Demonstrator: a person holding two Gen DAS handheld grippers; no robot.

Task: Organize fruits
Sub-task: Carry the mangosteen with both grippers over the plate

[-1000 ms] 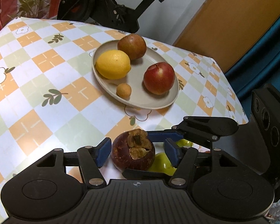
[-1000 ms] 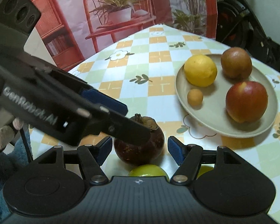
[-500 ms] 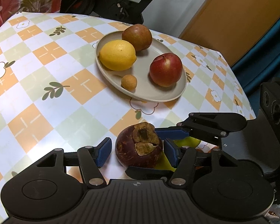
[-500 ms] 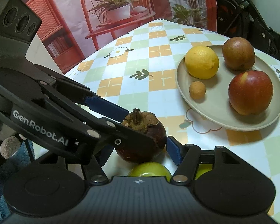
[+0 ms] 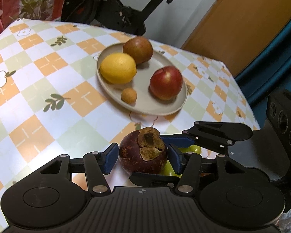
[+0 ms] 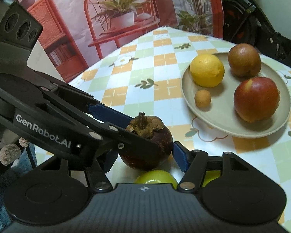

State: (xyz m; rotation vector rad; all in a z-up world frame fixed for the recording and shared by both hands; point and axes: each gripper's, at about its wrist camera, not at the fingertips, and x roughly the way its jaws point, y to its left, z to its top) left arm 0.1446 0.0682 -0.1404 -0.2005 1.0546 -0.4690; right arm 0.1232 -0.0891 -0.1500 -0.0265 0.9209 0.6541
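A dark purple mangosteen sits between the blue pads of my left gripper, which is shut on it; it looks lifted slightly off the table. In the right wrist view the mangosteen is held by the left gripper's fingers, and my right gripper stands open around it without pressing. A beige plate holds a lemon, a brown round fruit, a red apple and a small orange fruit.
Green fruits lie on the checked tablecloth just under the right gripper. An exercise bike stands behind the table. The table edge drops off at the right.
The left gripper has closed on the mangosteen and lifted with it. The plate now appears farther off and more central in the left wrist view. The right gripper stays open.
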